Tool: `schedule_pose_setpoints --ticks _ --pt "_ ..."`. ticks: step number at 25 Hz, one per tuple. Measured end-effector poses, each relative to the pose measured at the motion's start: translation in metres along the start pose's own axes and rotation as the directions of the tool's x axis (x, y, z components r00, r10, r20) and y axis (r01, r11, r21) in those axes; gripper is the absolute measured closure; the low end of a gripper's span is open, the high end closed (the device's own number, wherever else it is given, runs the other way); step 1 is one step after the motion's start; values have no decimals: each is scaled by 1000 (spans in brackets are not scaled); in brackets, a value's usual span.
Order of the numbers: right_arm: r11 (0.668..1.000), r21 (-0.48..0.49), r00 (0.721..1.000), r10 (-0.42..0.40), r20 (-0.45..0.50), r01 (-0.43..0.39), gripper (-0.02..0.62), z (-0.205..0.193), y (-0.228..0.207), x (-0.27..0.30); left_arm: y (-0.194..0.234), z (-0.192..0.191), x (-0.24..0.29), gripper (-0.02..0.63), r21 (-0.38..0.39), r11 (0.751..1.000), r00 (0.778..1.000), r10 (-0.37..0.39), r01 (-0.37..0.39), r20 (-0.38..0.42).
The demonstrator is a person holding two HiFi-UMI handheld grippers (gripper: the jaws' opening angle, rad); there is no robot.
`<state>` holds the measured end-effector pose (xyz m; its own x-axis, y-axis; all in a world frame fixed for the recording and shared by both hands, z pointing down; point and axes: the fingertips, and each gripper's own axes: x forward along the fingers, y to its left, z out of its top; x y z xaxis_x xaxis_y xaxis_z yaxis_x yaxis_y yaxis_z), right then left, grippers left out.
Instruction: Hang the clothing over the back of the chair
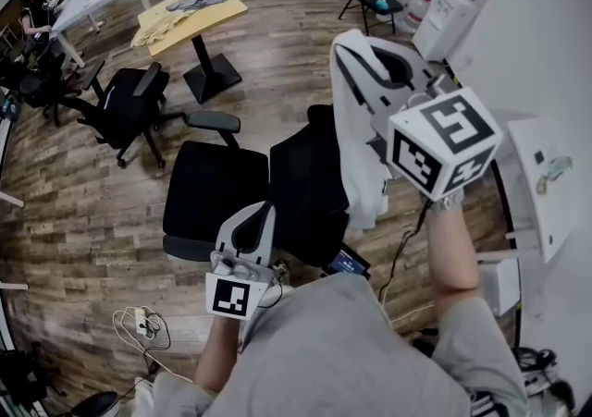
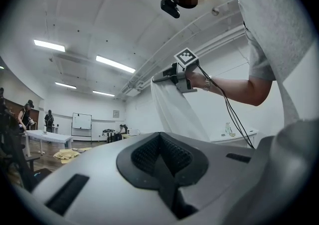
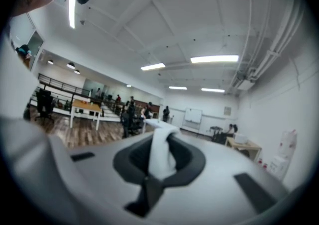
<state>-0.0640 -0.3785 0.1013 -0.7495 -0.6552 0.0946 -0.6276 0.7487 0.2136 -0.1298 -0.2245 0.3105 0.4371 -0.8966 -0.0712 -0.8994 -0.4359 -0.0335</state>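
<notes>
Clothing [image 1: 356, 142], white, hangs from the right gripper [image 1: 370, 59], whose jaws pinch its top fold, just above the back of the black chair [image 1: 301, 189]. Held at one point, it could bunch up or slide off the backrest. The left gripper [image 1: 252, 230] has its jaws pressed together, empty. No readable writing shows.
</notes>
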Motion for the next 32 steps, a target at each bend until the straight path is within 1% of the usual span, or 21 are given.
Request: schedule_pose_setpoints --ticks 5,10,13,16,21,26,29,30,32 --pt "999 32 1000 24 -14 -24 554 -10 22 30 24 -12 -12 572 -23 1000 1000 10 -10 -23" --pt "996 85 999 34 -15 -33 554 -21 38 49 33 -26 -18 572 -31 999 998 -23 21 -61" --pt "994 99 999 41 -20 -39 554 -29 48 60 38 -35 -23 572 -41 999 996 -29 26 -81" --pt "992 113 998 51 -30 -47 554 -39 52 70 42 -42 -25 572 -49 999 995 -25 21 -98" --pt "986 152 996 77 -43 -70 554 -55 65 88 52 -47 -31 572 -45 999 995 -10 5 -103" --pt "977 189 992 110 -64 -96 554 -81 82 103 58 -59 -40 572 -49 999 992 12 -18 -127" --pt "976 191 989 119 -87 -101 554 -97 91 111 60 -67 -45 572 -64 997 989 24 -34 -147" --pt "976 190 988 122 -94 -102 554 -103 93 114 60 -69 -46 572 -55 998 988 22 -31 -153" --pt "974 199 986 127 -104 -105 554 -114 97 118 60 -73 -46 572 1 1000 987 1 0 -159"
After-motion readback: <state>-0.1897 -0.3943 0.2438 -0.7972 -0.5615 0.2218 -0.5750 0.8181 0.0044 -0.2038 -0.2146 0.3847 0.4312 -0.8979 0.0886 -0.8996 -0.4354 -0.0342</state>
